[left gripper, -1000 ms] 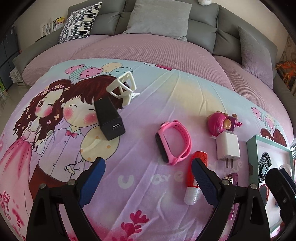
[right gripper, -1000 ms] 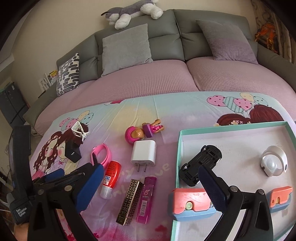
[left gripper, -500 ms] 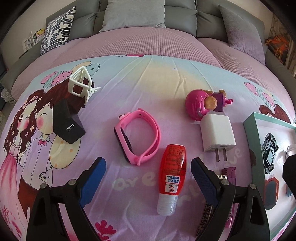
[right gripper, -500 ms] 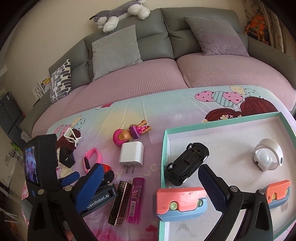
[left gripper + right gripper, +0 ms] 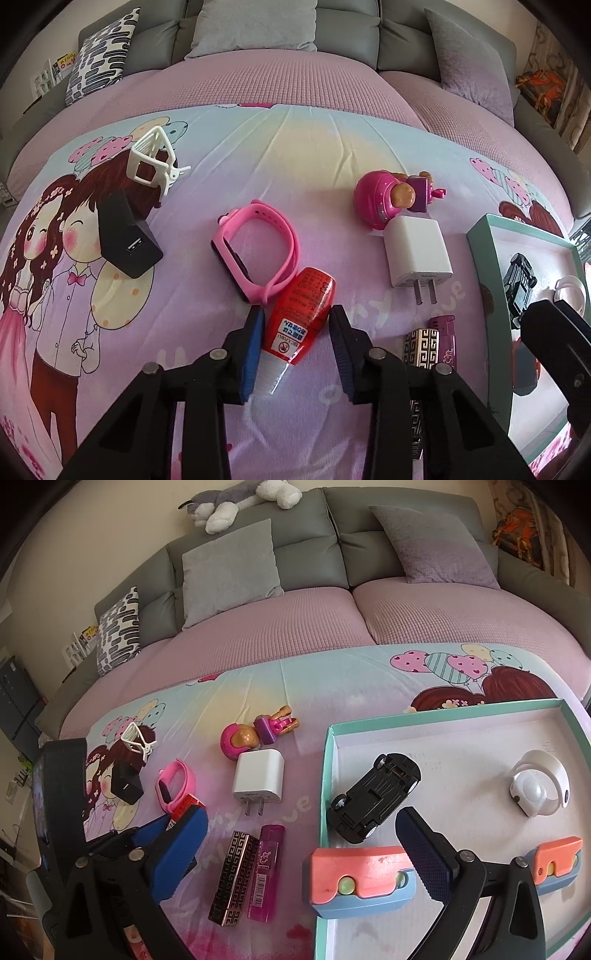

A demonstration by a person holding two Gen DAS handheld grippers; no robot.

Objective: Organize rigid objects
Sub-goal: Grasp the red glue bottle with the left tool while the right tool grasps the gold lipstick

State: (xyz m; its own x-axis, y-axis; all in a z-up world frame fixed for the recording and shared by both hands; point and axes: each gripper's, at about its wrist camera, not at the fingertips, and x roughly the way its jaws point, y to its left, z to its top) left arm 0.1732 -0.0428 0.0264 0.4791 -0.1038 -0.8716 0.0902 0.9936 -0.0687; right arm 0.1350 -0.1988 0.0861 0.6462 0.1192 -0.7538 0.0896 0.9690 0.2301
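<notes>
So my left gripper (image 5: pixel 295 334) is closing around the red bottle (image 5: pixel 301 314) on the bedsheet (image 5: pixel 314 155), not quite pinched yet. My right gripper (image 5: pixel 299 853) hangs wide open and empty over the box (image 5: pixel 325 775), which has the toy car (image 5: pixel 373 797) and a few bits in it. Chargers, watch and the rest are still out.

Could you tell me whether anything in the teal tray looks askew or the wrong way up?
Yes: the black toy car in the teal tray lies upside down, chassis and wheels facing up, and sits diagonally. Nothing looks spilled or broken.
</notes>
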